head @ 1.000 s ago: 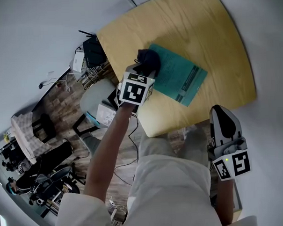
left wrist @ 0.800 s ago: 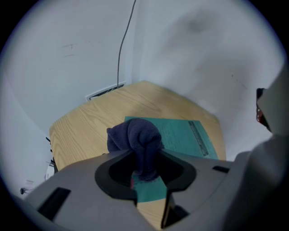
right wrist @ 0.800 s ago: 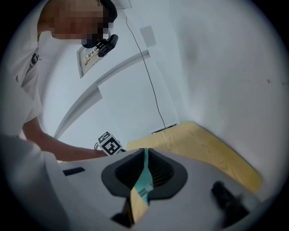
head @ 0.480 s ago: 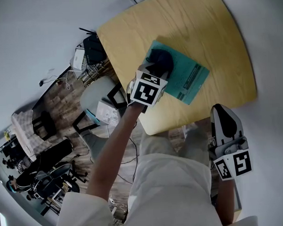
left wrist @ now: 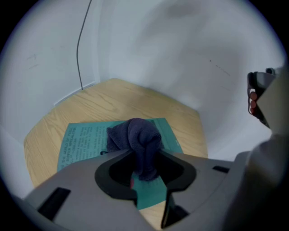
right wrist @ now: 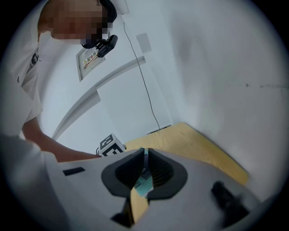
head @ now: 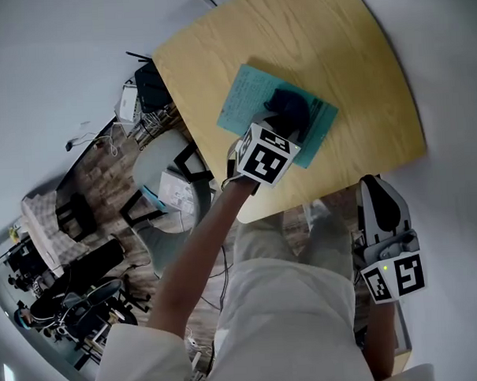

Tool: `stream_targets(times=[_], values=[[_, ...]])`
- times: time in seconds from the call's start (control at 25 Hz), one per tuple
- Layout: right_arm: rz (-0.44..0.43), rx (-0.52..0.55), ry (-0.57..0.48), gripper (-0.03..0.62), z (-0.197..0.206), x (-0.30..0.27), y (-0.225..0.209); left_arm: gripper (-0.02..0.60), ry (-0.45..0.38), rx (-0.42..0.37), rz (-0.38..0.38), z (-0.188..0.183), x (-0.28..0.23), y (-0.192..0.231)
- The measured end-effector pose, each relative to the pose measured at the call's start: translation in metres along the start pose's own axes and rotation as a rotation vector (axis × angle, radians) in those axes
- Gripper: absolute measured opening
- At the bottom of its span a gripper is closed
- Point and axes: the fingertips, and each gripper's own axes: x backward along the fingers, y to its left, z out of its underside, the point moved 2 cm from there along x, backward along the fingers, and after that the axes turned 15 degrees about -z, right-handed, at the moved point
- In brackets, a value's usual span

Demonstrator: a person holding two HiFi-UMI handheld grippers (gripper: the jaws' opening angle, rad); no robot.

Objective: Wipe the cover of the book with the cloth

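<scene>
A teal book [head: 247, 106] is pictured lying flat on the pale wooden counter [head: 359, 70], set askew near the edge closest to the person, with its printed cover turned upward. A dark blue cloth [head: 288, 106] is bunched on that cover, toward the book's right half in the head view. The cloth is clamped between the jaws of the left tool [head: 285, 122], which is reached over the book's near edge. In the left gripper view the cloth [left wrist: 137, 142] is shown as an upright wad pinched by the tool [left wrist: 145, 168]. The book [left wrist: 83, 142] is spread beneath it, and the counter [left wrist: 108, 97] is seen around the book. The left tool is carried at the end of a bare forearm [head: 198, 251] stretched out from the person's side. The right tool [head: 376, 189] is held well apart from the book, off the counter's near right corner and beside the person's light trousers [head: 283, 302]. In the right gripper view that tool [right wrist: 145, 162] is shown with its jaws drawn together to a thin slit, and nothing is gripped between them. A cluttered wooden floor [head: 104, 176] is visible at the left of the head view.
</scene>
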Motion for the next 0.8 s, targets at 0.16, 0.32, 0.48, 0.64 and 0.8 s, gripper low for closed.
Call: stream_targets(times=[0.16,0.32,0.48,0.64,0.8], values=[[0.010,0.003,-0.008,0.035,-0.004,0.015,-0.004,0.147,0.000,-0.025,0.027,-0.004,0.003,-0.028],[0.016,0.002,-0.013,0.035,0.000,0.024,-0.007,0.147,-0.009,-0.038,0.048,-0.005,0.002,-0.050],[0.017,0.000,-0.013,0.035,0.007,0.030,-0.007,0.147,-0.015,-0.061,0.065,-0.002,0.002,-0.068],[0.017,0.006,-0.017,0.035,0.007,0.033,-0.007,0.147,-0.042,-0.063,0.059,-0.008,0.009,-0.073],[0.024,0.009,-0.024,0.034,0.004,0.035,-0.008,0.147,-0.098,-0.023,0.014,-0.019,0.021,-0.058]])
